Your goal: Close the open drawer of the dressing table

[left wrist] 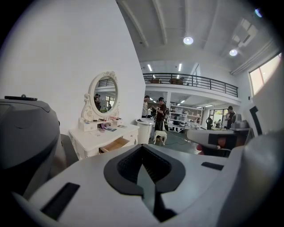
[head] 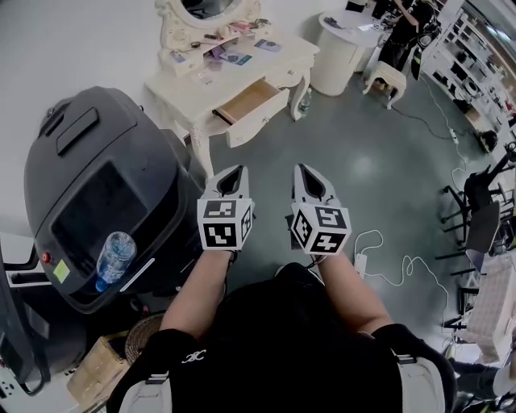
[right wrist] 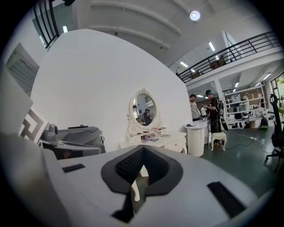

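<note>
- Left tool (head: pixel 234 173): jaws clenched tip to tip, nothing gripped between them.
- Right tool (head: pixel 305 173): likewise clenched and empty, just beside the left one, both marker cubes facing up.
- Both held out ahead of the person's chest, over bare grey-green floor (head: pixel 355 153), touching no furniture.
- Ahead and well apart from both: open drawer (head: pixel 248 103), pulled out of the front of the cream bench (head: pixel 173 89), pale wooden inside showing.
- On top of that bench: oval mirror (head: pixel 201 10) in a carved frame, with small items scattered before it.
- Right of the bench: round white stand (head: pixel 339 48) and a small white stool (head: pixel 385 81), with a person in dark clothes (head: pixel 407 24) beyond them.
- Left of the tools: big dark grey machine (head: pixel 97 161), a water bottle (head: pixel 115 256) lying on its sloped face.
- Near the right arm on the floor: white power strip (head: pixel 360 262) with a looping cable.
</note>
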{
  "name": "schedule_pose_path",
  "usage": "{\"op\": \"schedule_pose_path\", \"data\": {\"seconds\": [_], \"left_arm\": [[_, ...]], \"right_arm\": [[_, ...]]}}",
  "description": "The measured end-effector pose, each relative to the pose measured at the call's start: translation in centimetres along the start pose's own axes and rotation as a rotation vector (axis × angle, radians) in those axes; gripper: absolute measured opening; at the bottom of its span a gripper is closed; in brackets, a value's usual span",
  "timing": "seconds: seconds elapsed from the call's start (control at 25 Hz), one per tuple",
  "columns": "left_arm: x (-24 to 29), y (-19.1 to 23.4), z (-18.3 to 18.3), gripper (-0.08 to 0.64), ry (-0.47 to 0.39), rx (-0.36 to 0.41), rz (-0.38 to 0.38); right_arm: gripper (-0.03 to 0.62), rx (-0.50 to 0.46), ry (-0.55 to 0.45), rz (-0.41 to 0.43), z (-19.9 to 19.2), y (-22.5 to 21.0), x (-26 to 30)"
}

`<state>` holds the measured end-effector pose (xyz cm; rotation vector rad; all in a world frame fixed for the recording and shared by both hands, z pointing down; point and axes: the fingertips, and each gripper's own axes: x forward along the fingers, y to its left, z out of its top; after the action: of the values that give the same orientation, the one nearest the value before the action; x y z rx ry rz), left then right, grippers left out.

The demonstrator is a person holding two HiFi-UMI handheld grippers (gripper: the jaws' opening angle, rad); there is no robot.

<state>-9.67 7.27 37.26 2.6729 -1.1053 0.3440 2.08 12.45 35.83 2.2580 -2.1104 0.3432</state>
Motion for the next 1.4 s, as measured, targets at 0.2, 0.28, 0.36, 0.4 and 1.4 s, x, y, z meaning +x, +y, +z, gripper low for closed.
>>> {"op": "schedule_pose_path", "data": {"seconds": [0.2, 0.28, 0.36, 0.4, 1.4], "left_arm": [[1.2, 0.3, -0.2, 0.008, 0.011, 0.005, -0.009], [2.2, 0.3, 0.0, 0.008, 0.014, 0.011, -0.011], [3.4, 0.4, 0.2, 0.008, 0.020, 0.015, -0.009], [4.1, 0.5, 0.3, 0.008, 0.024, 0.016, -0.006], [27.2, 6.0, 6.2, 0.008, 0.105, -0.039, 0.186]], "right_arm": [[0.009, -0.003, 0.007, -0.001, -0.3, -0.4, 1.3], [0.009, 0.003, 0.006, 0.001, -0.1, -0.9, 2.2], [0.009, 0.005, 0.004, 0.009, 0.1, -1.4, 3.5], [0.009, 0.003, 0.003, 0.016, 0.1, -1.7, 4.2], [0.009, -0.041, 0.071, 0.237, 4.1, -14.5, 29.4]]}}
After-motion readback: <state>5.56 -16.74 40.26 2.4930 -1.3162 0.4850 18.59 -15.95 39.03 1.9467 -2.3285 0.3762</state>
